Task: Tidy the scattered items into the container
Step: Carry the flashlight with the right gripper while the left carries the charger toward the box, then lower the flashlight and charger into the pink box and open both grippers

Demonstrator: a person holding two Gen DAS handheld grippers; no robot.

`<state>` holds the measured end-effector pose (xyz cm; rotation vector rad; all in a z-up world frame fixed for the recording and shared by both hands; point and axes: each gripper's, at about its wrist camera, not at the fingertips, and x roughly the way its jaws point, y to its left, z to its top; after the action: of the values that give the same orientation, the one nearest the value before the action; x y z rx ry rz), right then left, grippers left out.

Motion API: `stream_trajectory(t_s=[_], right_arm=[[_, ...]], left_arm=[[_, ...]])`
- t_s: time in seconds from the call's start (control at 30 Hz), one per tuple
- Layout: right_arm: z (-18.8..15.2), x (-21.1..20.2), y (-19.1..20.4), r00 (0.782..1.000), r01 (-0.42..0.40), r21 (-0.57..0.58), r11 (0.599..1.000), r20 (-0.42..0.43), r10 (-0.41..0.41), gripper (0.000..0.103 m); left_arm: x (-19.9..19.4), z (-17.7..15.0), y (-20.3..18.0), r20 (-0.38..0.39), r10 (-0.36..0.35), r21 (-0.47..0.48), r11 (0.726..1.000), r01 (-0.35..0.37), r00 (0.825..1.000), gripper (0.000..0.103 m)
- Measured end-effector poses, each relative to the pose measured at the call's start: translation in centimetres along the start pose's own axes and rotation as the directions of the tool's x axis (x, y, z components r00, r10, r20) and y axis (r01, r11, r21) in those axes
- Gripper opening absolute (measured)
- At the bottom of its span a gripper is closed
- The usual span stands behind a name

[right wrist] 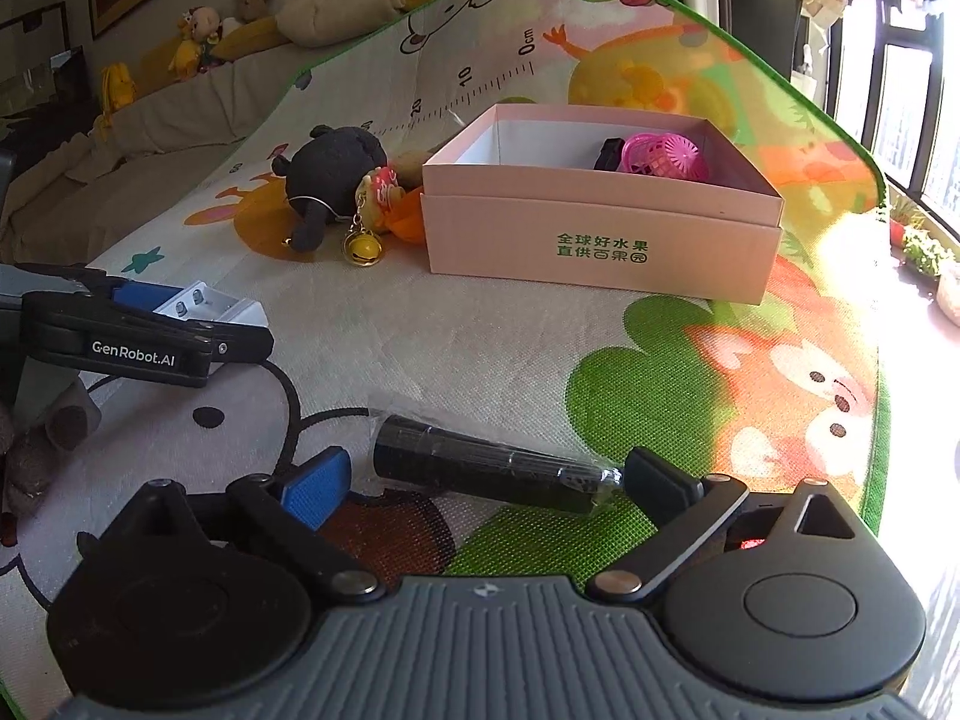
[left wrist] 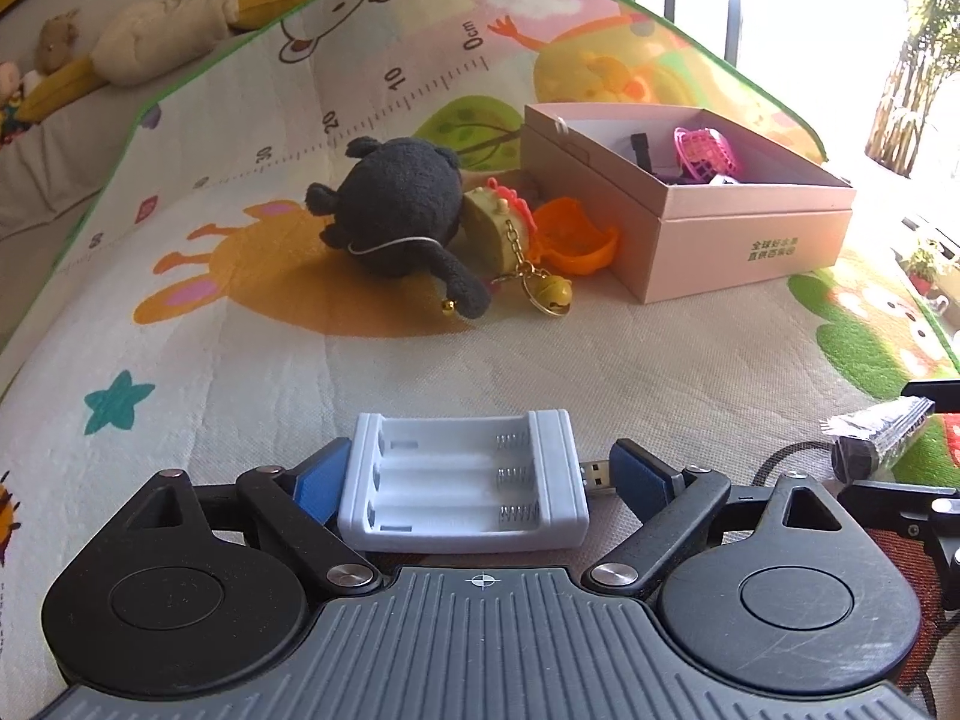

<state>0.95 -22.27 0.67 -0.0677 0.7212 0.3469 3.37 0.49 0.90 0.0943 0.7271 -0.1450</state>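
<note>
White battery charger [left wrist: 465, 483] sits on the play mat [left wrist: 540, 360] between my left gripper's [left wrist: 474, 480] blue pads, USB plug sticking out right; left pad looks touching its side, right pad apart, so released, not clamped. My right gripper [right wrist: 486, 483] is spread wide around a black flashlight in clear wrap [right wrist: 486, 468] lying on the mat; right finger touches its wrapped tail, left pad apart. Pink cardboard box [right wrist: 600, 222] stands further ahead, holding a pink plastic basket [right wrist: 660, 159] and something black. Left of the box, close together: black plush toy [left wrist: 402, 207], yellow-green keychain with gold bell [left wrist: 510, 240], orange plastic shell [left wrist: 576, 237] touching the box.
</note>
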Motion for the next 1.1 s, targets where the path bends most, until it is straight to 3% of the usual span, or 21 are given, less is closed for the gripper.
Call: stream_trajectory(t_s=[0.17, 0.43, 0.67, 0.87, 1.1], right_arm=[[-0.1, -0.5, -0.3, 1.000, 0.018, 0.008, 1.000, 0.013, -0.018, 0.085], [0.2, -3.4, -1.6, 0.999, 0.012, -0.033, 0.999, 0.052, -0.010, 0.085], [0.3, -5.8, -3.5, 0.994, 0.038, -0.078, 0.996, 0.108, -0.029, 0.085], [0.9, -6.1, -5.5, 0.990, 0.039, -0.079, 0.996, 0.138, -0.027, 0.085], [2.6, -5.4, -7.0, 0.984, 0.048, -0.081, 0.996, 0.175, -0.033, 0.085]], left_arm=[[-2.3, -0.5, -1.7, 0.011, -0.056, 0.031, 0.998, 0.056, 0.998, 0.094], [-4.5, 0.1, -5.7, 0.037, -0.151, 0.118, 0.982, 0.146, 0.988, 0.094], [-5.0, 1.3, -8.0, 0.062, -0.190, 0.167, 0.970, 0.178, 0.980, 0.094], [-4.4, 4.3, -8.5, 0.100, -0.208, 0.177, 0.966, 0.188, 0.973, 0.094], [-2.8, 10.1, -8.6, 0.164, -0.248, 0.196, 0.957, 0.215, 0.955, 0.094]])
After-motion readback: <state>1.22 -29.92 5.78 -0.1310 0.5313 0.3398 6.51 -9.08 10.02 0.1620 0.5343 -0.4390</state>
